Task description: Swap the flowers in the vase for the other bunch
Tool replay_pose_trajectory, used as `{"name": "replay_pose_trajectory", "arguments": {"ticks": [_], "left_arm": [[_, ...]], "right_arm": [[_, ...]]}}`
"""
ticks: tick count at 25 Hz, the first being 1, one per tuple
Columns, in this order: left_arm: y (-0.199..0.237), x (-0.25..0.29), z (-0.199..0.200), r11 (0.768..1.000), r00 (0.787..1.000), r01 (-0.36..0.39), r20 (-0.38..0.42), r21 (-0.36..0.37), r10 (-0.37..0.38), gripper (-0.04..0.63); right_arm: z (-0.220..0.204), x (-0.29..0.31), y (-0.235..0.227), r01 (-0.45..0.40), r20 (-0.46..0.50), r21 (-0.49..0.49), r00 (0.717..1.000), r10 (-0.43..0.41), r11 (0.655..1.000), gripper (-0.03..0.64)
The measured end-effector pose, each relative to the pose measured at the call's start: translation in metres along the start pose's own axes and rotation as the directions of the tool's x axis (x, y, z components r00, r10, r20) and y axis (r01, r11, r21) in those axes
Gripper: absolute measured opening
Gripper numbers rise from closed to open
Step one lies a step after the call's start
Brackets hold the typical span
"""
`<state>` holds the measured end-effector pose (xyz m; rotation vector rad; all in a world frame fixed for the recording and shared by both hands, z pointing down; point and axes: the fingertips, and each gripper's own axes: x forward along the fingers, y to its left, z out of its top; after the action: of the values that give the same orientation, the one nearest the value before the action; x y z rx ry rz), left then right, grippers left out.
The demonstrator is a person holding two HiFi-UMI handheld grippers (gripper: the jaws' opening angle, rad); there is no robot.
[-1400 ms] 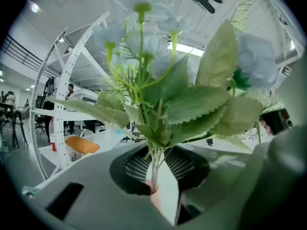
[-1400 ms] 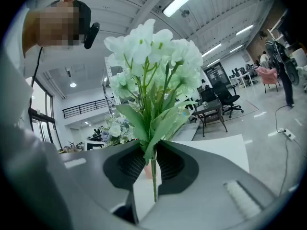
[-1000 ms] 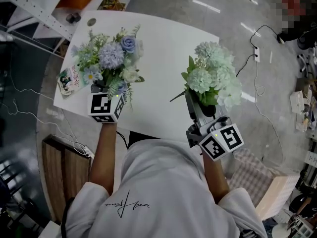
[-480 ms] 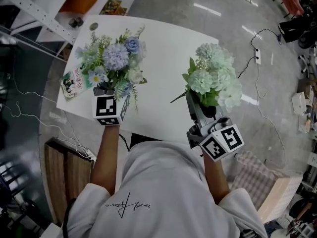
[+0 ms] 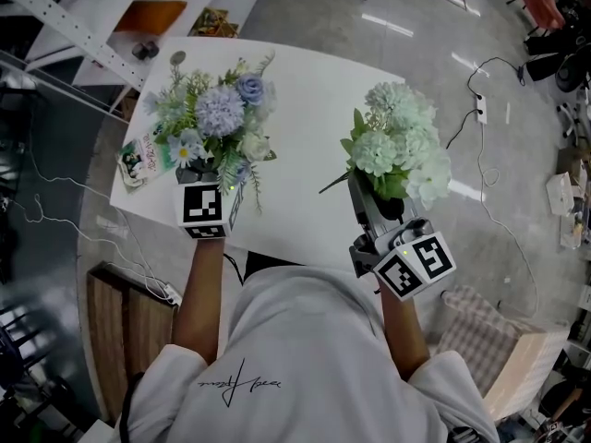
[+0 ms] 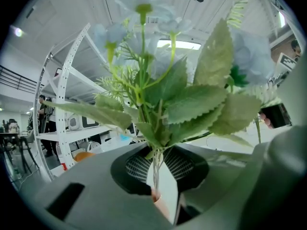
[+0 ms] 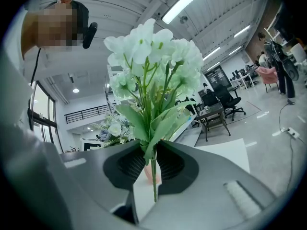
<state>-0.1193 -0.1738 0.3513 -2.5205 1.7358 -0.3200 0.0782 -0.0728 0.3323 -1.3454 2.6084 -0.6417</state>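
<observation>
In the head view my left gripper [image 5: 209, 185] is shut on the stems of a blue and lilac bunch [image 5: 214, 111] over the white table's [image 5: 305, 90] left part. In the left gripper view the thin stems [image 6: 156, 159] run down between the ribbed pads [image 6: 136, 167], and a pink vase [image 6: 159, 204] shows just below them. Whether the stems are inside the vase I cannot tell. My right gripper [image 5: 359, 185] is shut on the stem of a pale green bunch [image 5: 399, 141], held upright off the table's right edge. The right gripper view shows the vase [image 7: 149, 171] beyond its jaws.
A printed card [image 5: 140, 156] lies at the table's left edge and a small round object [image 5: 175, 57] near its far corner. A wooden bench [image 5: 109, 330] stands at lower left, a white rack [image 5: 83, 26] at upper left. Cables and a power strip [image 5: 479, 109] lie on the floor at right.
The left gripper has rolled a little with the blue bunch, so its marker cube now faces the head camera more squarely. The right gripper and green bunch have stayed in place.
</observation>
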Motion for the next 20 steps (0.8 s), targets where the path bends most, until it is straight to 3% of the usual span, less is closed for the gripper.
{"name": "replay_pose_trajectory", "arguments": {"ticks": [20], "left_arm": [[0.000,-0.004,0.013,1.000,1.000,-0.018,0.017,-0.010,0.019,0.071]], "right_arm": [[0.009,-0.001,0.001,-0.013,0.023,-0.005,1.000,0.013,1.000,0.061]]}}
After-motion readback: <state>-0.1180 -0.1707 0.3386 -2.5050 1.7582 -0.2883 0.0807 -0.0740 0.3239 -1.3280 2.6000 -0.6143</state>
